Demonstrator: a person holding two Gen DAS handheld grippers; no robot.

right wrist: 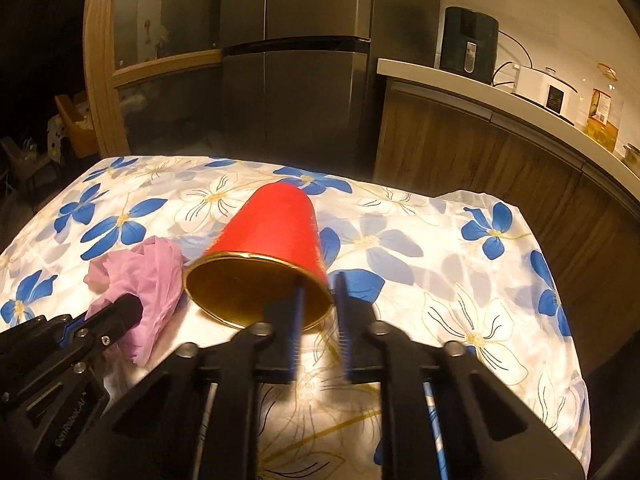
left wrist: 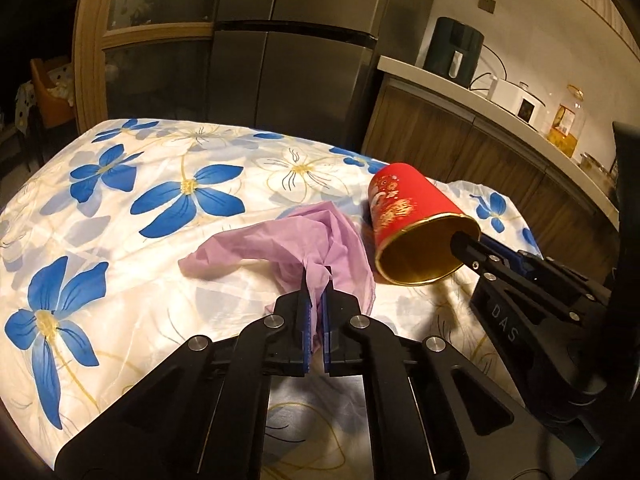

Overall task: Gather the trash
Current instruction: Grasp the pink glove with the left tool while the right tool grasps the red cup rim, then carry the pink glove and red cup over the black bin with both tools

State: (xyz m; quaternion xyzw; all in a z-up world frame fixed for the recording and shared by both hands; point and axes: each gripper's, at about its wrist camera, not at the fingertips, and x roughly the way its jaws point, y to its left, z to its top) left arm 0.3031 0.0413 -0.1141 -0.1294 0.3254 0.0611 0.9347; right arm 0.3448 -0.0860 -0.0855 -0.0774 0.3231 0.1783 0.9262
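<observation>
A crumpled purple plastic bag (left wrist: 288,244) lies on the flowered tablecloth (left wrist: 120,200). My left gripper (left wrist: 317,292) is shut on one edge of it; the bag also shows in the right wrist view (right wrist: 152,276), with the left gripper (right wrist: 128,308) at it. A red paper cup (left wrist: 404,216) with a gold inside lies on its side beside the bag, mouth toward me. My right gripper (right wrist: 319,284) straddles the cup's rim (right wrist: 316,300), one finger inside and one outside, with a gap between the pads. It also shows in the left wrist view (left wrist: 466,240).
The table's far edge faces a dark fridge (right wrist: 296,60). A wooden cabinet with a counter (right wrist: 500,96) runs along the right, carrying a black appliance (right wrist: 468,44), a white box and an oil bottle (right wrist: 604,116). The tablecloth (right wrist: 440,264) hangs over the right edge.
</observation>
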